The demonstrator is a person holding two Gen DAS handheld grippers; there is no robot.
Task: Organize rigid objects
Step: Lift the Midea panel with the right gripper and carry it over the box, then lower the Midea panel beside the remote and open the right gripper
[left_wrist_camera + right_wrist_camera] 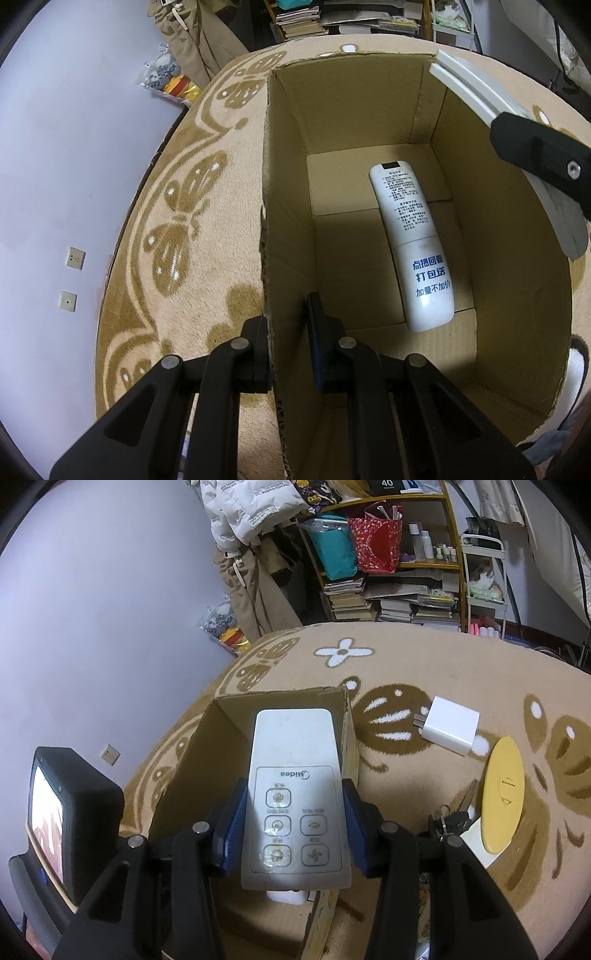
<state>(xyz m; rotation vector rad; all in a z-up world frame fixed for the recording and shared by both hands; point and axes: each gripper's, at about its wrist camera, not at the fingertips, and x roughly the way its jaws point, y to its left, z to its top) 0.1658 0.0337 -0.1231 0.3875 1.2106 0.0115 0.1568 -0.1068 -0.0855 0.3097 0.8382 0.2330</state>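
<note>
Two remotes (pixel 412 243) (pixel 295 801) — one box (pixel 288 229), one charger (pixel 450 729).

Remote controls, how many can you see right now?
2. One white remote lies on the cardboard box floor; the Midea remote is held over the box by the right gripper.

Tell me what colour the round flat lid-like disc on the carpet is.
Yellow: the round flat disc shows best in the right wrist view.
</note>
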